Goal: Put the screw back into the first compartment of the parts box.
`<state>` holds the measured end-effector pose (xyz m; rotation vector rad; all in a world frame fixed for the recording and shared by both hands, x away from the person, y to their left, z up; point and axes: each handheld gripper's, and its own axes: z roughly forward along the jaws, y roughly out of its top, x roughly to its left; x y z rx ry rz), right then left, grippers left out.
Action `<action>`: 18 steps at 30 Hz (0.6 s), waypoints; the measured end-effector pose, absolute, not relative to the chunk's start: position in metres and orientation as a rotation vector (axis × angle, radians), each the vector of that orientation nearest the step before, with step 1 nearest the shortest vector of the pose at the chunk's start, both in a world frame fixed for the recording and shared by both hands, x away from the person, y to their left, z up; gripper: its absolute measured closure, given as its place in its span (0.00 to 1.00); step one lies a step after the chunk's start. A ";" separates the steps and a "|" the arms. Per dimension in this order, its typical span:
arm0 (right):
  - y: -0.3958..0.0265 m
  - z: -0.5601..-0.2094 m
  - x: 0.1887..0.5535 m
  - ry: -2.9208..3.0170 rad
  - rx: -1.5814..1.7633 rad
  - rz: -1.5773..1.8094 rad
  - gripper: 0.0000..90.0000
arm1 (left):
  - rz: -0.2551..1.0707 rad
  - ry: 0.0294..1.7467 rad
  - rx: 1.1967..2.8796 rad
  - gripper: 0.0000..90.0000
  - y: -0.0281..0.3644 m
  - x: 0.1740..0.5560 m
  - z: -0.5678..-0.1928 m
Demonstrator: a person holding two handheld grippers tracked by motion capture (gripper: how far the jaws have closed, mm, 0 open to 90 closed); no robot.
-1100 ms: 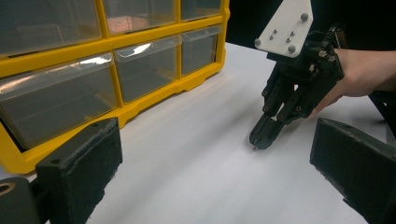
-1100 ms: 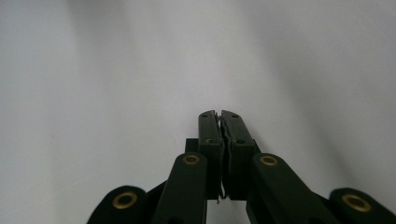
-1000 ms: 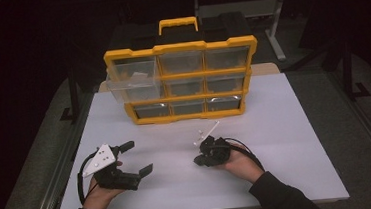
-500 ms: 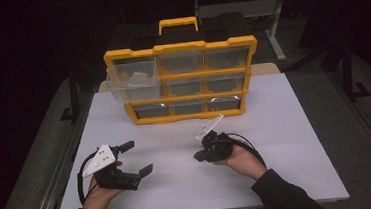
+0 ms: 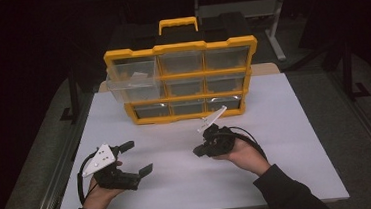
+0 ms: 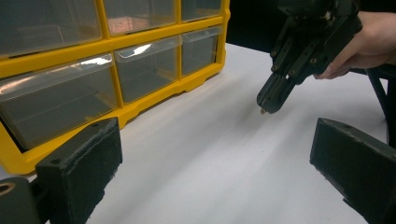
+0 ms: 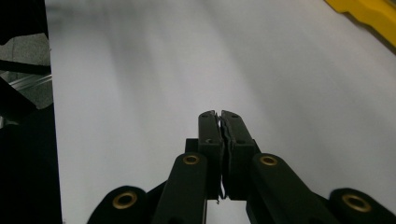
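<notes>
Apparently mid-task — right gripper (image 5: 200,150) pinched on a tiny part near the table's (image 5: 286,141) front edge, left gripper (image 5: 132,159) spread and idle, open top-left drawer (image 5: 132,83) awaiting.

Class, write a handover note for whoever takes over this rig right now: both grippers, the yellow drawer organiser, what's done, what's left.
Left gripper: open, nothing held, low over the white mat at front left.
Right gripper: fingers shut, raised off the mat; a tiny speck shows at the tips, too small to identify.
Organiser: upright at the back of the mat; top-left drawer pulled out, the other drawers in.
Done: drawer opened.
Left: probably bring the right gripper to that drawer, release, push it shut.
</notes>
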<state>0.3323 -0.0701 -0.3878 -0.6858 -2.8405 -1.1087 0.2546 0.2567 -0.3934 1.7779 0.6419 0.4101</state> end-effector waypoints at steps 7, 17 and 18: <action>-0.071 -0.374 0.334 -2.859 -0.670 -1.115 0.97 | 0.415 0.632 1.781 0.02 0.256 0.255 -0.393; -0.070 -0.351 0.336 -2.872 -0.630 -1.136 0.97 | 0.412 0.635 1.771 0.02 0.256 0.255 -0.393; -0.070 -0.348 0.337 -2.874 -0.625 -1.138 0.97 | 0.413 0.635 1.770 0.02 0.256 0.255 -0.393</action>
